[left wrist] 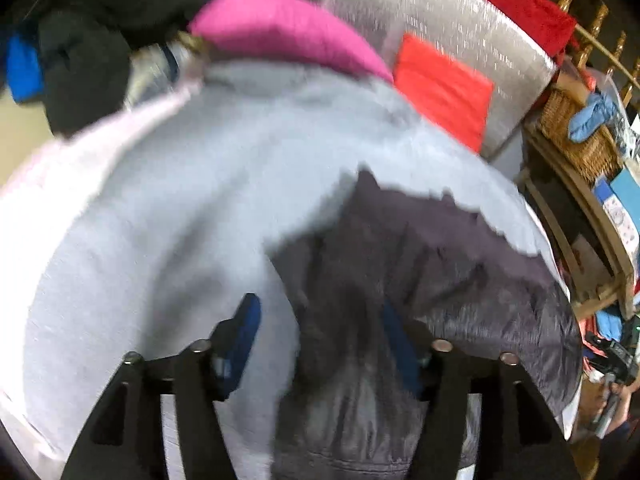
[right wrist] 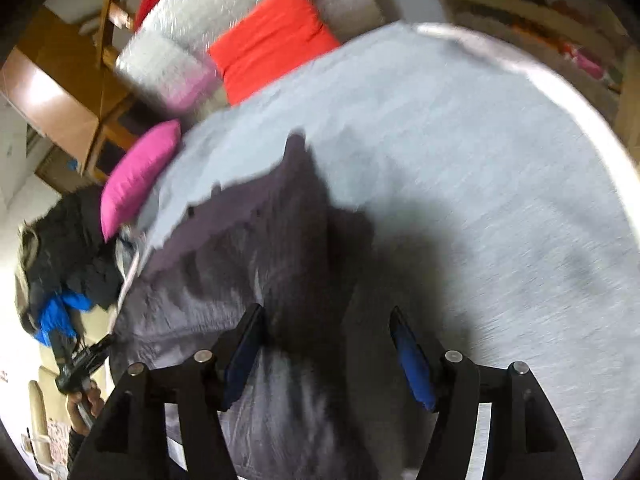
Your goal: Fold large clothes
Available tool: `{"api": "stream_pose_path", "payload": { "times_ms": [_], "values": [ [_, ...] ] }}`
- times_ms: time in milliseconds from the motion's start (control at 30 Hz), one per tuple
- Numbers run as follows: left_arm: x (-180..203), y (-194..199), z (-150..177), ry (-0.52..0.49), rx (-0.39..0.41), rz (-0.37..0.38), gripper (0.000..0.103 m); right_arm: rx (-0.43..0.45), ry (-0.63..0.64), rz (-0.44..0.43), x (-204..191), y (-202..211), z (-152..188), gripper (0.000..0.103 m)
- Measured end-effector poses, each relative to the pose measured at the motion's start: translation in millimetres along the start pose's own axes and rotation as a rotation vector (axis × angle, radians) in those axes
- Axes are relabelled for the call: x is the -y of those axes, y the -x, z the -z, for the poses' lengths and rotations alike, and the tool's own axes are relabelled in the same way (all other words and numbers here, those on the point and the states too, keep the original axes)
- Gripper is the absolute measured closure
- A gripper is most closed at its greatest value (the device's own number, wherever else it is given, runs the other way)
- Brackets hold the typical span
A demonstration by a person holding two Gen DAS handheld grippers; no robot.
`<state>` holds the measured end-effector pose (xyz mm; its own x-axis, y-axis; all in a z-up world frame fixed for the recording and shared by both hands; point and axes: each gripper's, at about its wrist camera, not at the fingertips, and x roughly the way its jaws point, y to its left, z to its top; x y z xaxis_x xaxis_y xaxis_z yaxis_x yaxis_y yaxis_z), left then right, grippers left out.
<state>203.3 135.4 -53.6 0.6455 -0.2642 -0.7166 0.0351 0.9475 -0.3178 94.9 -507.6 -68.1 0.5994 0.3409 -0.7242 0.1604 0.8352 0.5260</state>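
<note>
A dark grey quilted jacket (left wrist: 420, 264) lies on a pale grey sheet (left wrist: 180, 200). In the left wrist view my left gripper (left wrist: 320, 340) stands wide open, with jacket fabric bunched between its blue-padded fingers (left wrist: 240, 340); the right pad is partly hidden by fabric. In the right wrist view the jacket (right wrist: 240, 248) spreads to the left and my right gripper (right wrist: 328, 352) is open over its right edge, the pads apart and closed on nothing. The left gripper (right wrist: 76, 360) shows at the far left in a hand. Both views are blurred.
A pink cushion (left wrist: 280, 28) and a red cushion (left wrist: 444, 88) lie at the far edge of the sheet, against a silver padded surface (left wrist: 460, 12). A dark pile of clothes with blue fabric (right wrist: 68, 264) sits at the left. Wooden shelves and a wicker basket (left wrist: 572, 128) stand at the right.
</note>
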Motion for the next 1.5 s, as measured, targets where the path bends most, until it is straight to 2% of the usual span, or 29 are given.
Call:
{"api": "stream_pose_path", "payload": {
  "times_ms": [67,133,267,367,533,667,700,733,767,800,867,933,967,1000,1033,1133,1233,1300,1333,1367,1400,1467,1500],
  "values": [
    [2.6,1.1,-14.2,-0.017,0.007,0.008,0.037,0.02,0.019,0.001,-8.2,3.5,-12.9,0.035],
    [9.9,-12.8,-23.1,-0.051,-0.03,0.013,0.037,0.013,0.046,-0.006,-19.5,-3.4,-28.2,0.035],
    [39.5,-60.2,-33.0,-0.145,-0.136,0.006,0.037,-0.06,0.154,0.039,-46.0,-41.0,-47.7,0.035],
    [55.3,-82.1,-44.6,-0.201,-0.159,-0.01,0.037,-0.123,0.21,0.085,-54.5,-73.3,-55.5,0.035],
    [57.2,-110.2,-65.6,-0.203,-0.189,-0.027,0.037,-0.14,0.228,0.081,-55.1,-99.0,-73.0,0.035],
    [60.0,-144.4,-73.0,-0.198,-0.275,-0.012,0.037,-0.179,0.248,0.071,-59.1,-119.6,-89.2,0.035],
    [59.5,-145.7,-72.6,-0.198,-0.281,-0.008,0.054,-0.193,0.25,0.067,-60.2,-126.2,-92.7,0.037],
    [60.2,-148.6,-71.9,-0.203,-0.284,-0.019,0.068,-0.202,0.25,0.06,-62.1,-130.7,-95.5,0.062],
    [61.9,-150.1,-70.8,-0.222,-0.288,-0.039,0.077,-0.199,0.268,0.085,-67.1,-131.7,-97.0,0.078],
    [63.6,-147.9,-72.1,-0.228,-0.269,-0.038,0.084,-0.177,0.31,0.1,-76.6,-126.8,-96.3,0.081],
    [64.0,-133.8,-71.9,-0.232,-0.201,-0.048,0.086,-0.115,0.391,0.121,-98.1,-111.6,-93.2,0.084],
    [55.4,-135.1,-68.9,-0.202,-0.175,-0.064,0.087,-0.064,0.405,0.152,-97.5,-100.4,-94.9,0.085],
    [46.5,-146.8,-65.2,-0.163,-0.205,-0.071,0.086,-0.069,0.389,0.197,-87.8,-107.4,-96.2,0.085],
    [41.0,-155.3,-61.8,-0.128,-0.231,-0.062,0.086,-0.116,0.348,0.228,-71.6,-125.3,-93.7,0.086],
    [39.3,-157.2,-59.5,-0.114,-0.223,-0.061,0.086,-0.138,0.337,0.241,-65.1,-136.3,-88.3,0.086],
    [51.0,-153.3,-56.8,-0.183,-0.207,-0.11,0.085,-0.114,0.311,0.26,-59.7,-149.9,-74.7,0.086],
    [59.1,-149.3,-54.9,-0.207,-0.193,-0.151,0.08,-0.114,0.237,0.238,-53.5,-147.0,-79.3,0.083],
    [63.3,-137.5,-55.6,-0.205,-0.16,-0.19,0.059,-0.109,0.202,0.239,-54.4,-138.8,-81.5,0.073],
    [68.1,-125.8,-55.1,-0.206,-0.134,-0.215,0.056,-0.098,0.198,0.258,-56.8,-132.4,-82.0,0.053],
    [73.6,-111.5,-53.5,-0.217,-0.104,-0.249,0.045,-0.067,0.206,0.289,-62.2,-121.9,-81.4,0.029],
    [74.5,-100.3,-52.7,-0.23,-0.08,-0.263,0.03,-0.024,0.226,0.313,-69.2,-108.0,-80.3,0.025],
    [83.4,-69.0,-45.4,-0.256,0.0,-0.288,0.021,0.079,0.264,0.37,-90.6,-73.2,-73.6,0.025],
    [88.7,-55.9,-39.3,-0.256,0.039,-0.293,0.021,0.131,0.27,0.38,-100.7,-55.1,-66.0,0.025]
  ]
}}
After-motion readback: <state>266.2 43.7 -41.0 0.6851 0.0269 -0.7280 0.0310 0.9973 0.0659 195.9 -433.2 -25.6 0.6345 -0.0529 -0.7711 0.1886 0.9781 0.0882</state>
